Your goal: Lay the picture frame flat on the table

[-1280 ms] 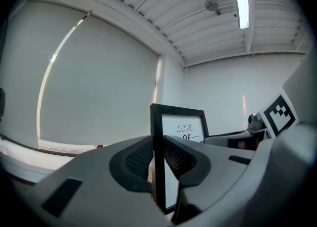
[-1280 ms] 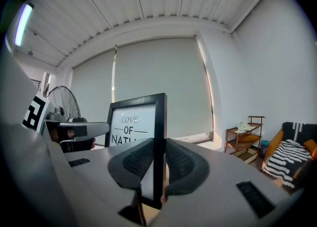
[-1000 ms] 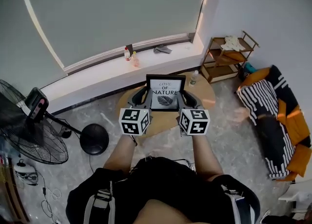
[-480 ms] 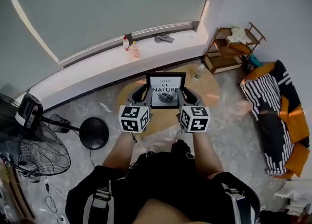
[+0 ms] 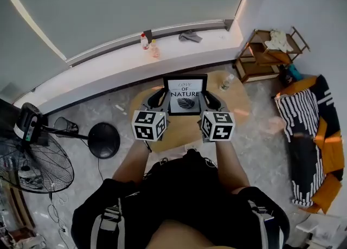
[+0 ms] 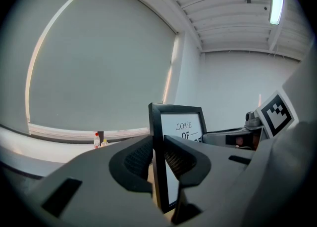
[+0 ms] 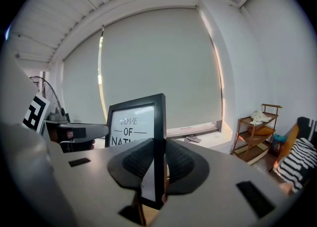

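A black picture frame [image 5: 185, 95] with a white "LOVE OF NATURE" print stands roughly upright over the round wooden table [image 5: 184, 126], its face towards me. My left gripper [image 5: 161, 97] is shut on its left edge and my right gripper [image 5: 209, 100] on its right edge. In the left gripper view the ribbed pads [image 6: 141, 157] of the gripper [image 6: 157, 158] pinch the frame's edge [image 6: 157, 122]. In the right gripper view the gripper [image 7: 159, 162] clamps the frame's other edge [image 7: 159, 117] the same way. Whether the frame's lower edge touches the table I cannot tell.
A plastic bottle [image 5: 226, 82] stands on the table's right side. A standing fan [image 5: 32, 158] and its round base [image 5: 103, 139] are on the floor at left. Behind the table runs a window sill [image 5: 108, 61] with small bottles [image 5: 149, 44]. A wooden shelf [image 5: 271, 52] and striped cushions [image 5: 306, 139] are at right.
Both grippers have carried the frame forward and lower over the table, still upright between them. The grip on both edges is unchanged.
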Motion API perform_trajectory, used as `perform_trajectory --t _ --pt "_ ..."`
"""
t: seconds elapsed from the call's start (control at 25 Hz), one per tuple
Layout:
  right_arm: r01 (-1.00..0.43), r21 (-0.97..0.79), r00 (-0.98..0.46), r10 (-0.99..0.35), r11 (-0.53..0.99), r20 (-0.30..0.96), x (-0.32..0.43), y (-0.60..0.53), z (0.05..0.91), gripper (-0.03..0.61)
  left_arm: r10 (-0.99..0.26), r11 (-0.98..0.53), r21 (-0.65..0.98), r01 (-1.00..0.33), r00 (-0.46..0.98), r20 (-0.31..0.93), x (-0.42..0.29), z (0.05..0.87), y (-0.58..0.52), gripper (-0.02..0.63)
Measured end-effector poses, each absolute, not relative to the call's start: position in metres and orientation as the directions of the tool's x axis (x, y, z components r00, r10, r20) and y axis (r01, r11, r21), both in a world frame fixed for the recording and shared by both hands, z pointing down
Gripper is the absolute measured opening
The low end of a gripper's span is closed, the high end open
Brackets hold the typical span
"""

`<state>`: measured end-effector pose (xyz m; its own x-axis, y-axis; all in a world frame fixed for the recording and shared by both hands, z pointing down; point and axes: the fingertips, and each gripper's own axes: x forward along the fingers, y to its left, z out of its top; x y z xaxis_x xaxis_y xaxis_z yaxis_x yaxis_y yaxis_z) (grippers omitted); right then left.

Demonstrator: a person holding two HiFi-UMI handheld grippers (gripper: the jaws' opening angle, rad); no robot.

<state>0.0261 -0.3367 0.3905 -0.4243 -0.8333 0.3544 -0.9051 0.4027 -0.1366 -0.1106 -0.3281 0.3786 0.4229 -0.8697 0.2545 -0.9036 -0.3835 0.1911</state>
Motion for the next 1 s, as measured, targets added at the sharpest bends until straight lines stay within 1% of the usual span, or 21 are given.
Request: perform_trajectory --t 0.2,0.56,1.0 --pt "-0.885 -0.15 -0.463 -0.797 0.441 0.389 0.032 -0.382 0.409 0.092 -0.876 -0.334 0.204 -0.92 0.383 0.292 -0.105 0.397 -0.369 0.081" --pt "-0.849 -0.199 -0.518 -0.695 0.49 0.499 0.046 -0.438 0.474 0.092 -0.85 -0.247 0.232 -0.941 0.325 0.414 -0.089 0.461 -0.416 0.083" --pt "-0.793 -0.236 -0.57 -0.549 0.561 0.611 0.046 -0.476 0.56 0.092 -0.807 -0.122 0.27 -0.955 0.254 0.533 -0.085 0.545 -0.442 0.083"
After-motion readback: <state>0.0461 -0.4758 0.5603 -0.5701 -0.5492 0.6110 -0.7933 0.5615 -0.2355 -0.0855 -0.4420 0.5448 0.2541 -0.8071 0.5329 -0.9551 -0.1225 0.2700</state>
